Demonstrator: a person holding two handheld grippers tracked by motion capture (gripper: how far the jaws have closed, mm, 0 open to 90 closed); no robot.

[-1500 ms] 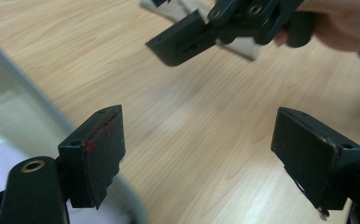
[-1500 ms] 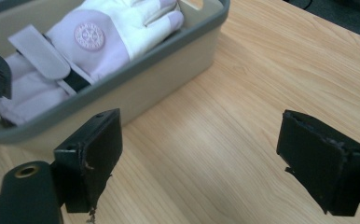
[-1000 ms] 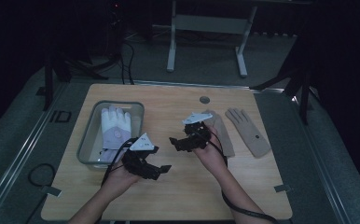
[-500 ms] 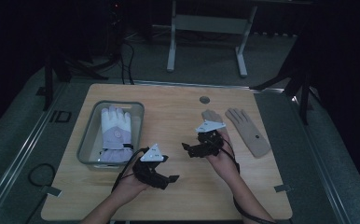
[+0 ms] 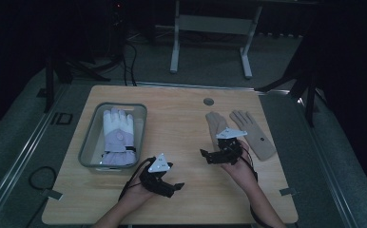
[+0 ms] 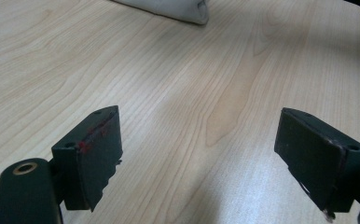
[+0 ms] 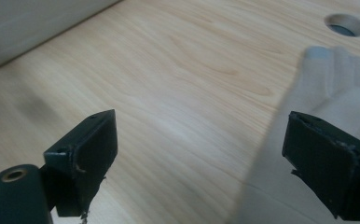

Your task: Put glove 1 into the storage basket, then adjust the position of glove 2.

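tan gloves [image 5: 242, 132] lie flat side by side on the desk [image 5: 181, 133], palms down, just beyond the right gripper [image 5: 218, 156]; one shows blurred past its right finger in the right gripper view [image 7: 336, 79]. both that gripper and the left gripper [image 5: 169, 186] have fingers spread wide with nothing between them. likely soft, light and floppy, a glove should pinch best at the cuff or a fold of fabric. a white and lilac glove [image 5: 117, 135] sits in the grey bin [image 5: 87, 142].
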